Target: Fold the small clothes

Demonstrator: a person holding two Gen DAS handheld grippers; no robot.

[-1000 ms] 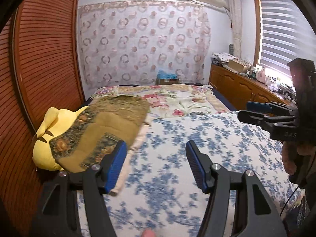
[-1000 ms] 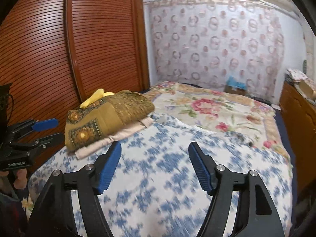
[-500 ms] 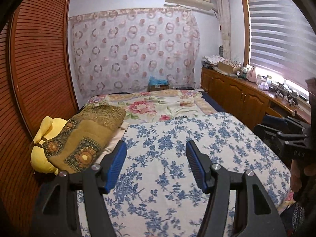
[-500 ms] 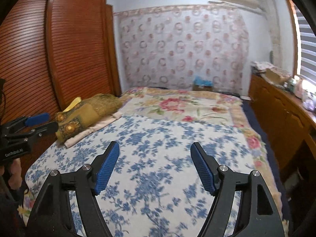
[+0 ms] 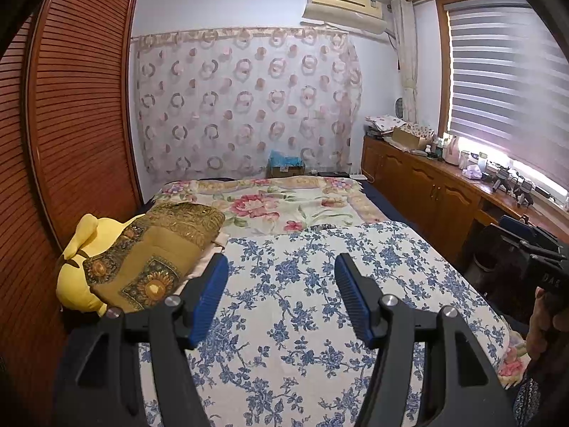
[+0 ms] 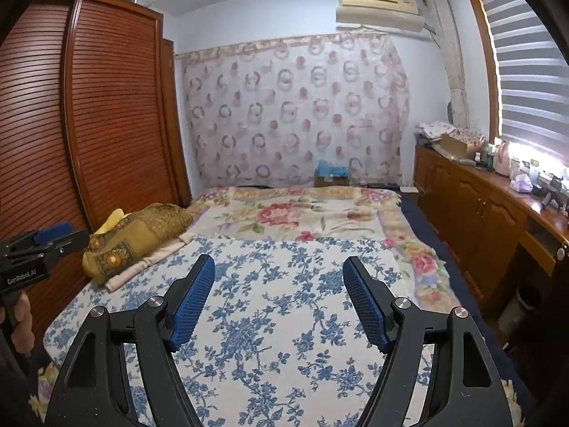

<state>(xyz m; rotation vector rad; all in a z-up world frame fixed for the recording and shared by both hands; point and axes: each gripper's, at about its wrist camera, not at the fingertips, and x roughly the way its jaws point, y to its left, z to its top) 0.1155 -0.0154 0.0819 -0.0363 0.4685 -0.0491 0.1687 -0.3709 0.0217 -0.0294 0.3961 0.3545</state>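
The left tool [image 5: 279, 293] and the right tool [image 6: 279, 297] both hang over the bed [image 5: 409, 249] with jaws apart and nothing between them. Below them lies a blue-flowered cover [image 5: 302, 284]. The folded brown cloth [image 5: 153, 249] sits at the bed's left edge on a cream piece [image 6: 156, 254], against a yellow plush [image 5: 78, 284] by the wardrobe [image 5: 71, 106].
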